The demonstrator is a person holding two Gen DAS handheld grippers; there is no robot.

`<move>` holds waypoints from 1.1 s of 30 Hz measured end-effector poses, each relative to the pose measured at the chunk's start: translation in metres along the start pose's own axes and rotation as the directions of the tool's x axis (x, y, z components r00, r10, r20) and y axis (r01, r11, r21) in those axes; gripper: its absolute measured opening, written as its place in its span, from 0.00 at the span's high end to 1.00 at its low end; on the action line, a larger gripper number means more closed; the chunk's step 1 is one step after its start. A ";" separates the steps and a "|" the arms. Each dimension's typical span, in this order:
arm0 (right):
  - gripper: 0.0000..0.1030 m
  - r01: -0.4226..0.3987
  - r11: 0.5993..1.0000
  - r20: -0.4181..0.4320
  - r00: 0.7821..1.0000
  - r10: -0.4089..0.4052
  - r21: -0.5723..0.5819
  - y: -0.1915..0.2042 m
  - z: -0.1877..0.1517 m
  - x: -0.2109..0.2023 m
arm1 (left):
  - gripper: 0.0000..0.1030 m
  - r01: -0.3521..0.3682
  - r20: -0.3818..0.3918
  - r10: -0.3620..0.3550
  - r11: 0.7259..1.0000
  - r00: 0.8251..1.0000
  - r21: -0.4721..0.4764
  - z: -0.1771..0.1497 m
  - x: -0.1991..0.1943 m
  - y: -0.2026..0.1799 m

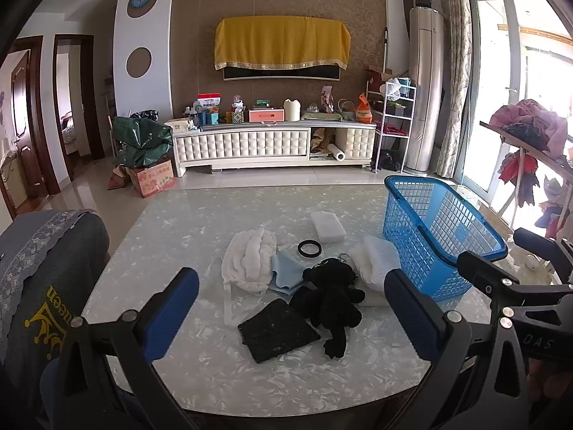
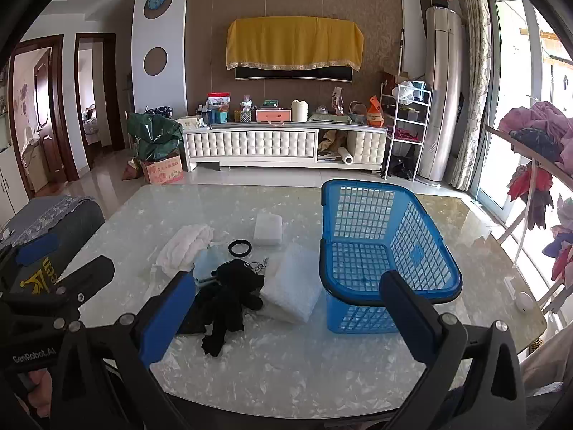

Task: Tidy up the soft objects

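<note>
Marbled tabletop (image 1: 179,236) fills the middle of both views, with the soft things heaped at its centre: a black plush toy (image 1: 331,295) lying partly over a dark square pad (image 1: 277,329), a white bundle (image 1: 250,259), a pale blue cloth (image 1: 286,272) half covered, and a white padded piece (image 2: 293,286) beside the blue basket (image 2: 376,251). Lower frame edges cut off both tools. Left gripper (image 1: 292,304) and right gripper (image 2: 286,304) stand wide apart, holding and touching nothing.

Blue basket (image 2: 390,251) (nothing inside) beside black plush (image 2: 232,294).
</note>
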State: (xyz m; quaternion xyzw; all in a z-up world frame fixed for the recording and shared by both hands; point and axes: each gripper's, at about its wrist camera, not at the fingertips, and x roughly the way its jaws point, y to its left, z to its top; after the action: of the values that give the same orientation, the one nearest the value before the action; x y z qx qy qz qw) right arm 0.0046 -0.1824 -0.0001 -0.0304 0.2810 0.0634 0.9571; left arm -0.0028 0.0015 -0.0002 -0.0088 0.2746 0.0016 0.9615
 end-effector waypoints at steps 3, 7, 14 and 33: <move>0.00 -0.001 1.000 0.000 1.000 0.001 -0.001 0.000 -0.001 -0.001 | 0.00 0.002 -0.002 -0.002 1.000 1.000 -0.001 0.000 0.000 0.000; 0.00 -0.003 1.000 -0.005 1.000 0.003 -0.002 0.001 -0.003 -0.001 | 0.00 0.002 -0.004 -0.002 1.000 1.000 -0.003 -0.001 0.001 0.000; 0.00 -0.004 1.000 -0.006 1.000 0.004 -0.004 0.002 -0.004 -0.001 | 0.00 0.006 -0.005 -0.006 1.000 1.000 -0.006 -0.002 0.001 0.000; 0.00 -0.008 1.000 -0.019 1.000 0.008 -0.013 0.003 -0.004 -0.003 | 0.00 0.007 -0.002 -0.007 1.000 1.000 -0.002 -0.001 -0.001 0.000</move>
State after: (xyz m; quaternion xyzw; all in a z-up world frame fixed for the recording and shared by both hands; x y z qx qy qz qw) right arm -0.0006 -0.1801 -0.0019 -0.0363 0.2897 0.0688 0.9540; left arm -0.0040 0.0018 -0.0009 -0.0109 0.2758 -0.0013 0.9612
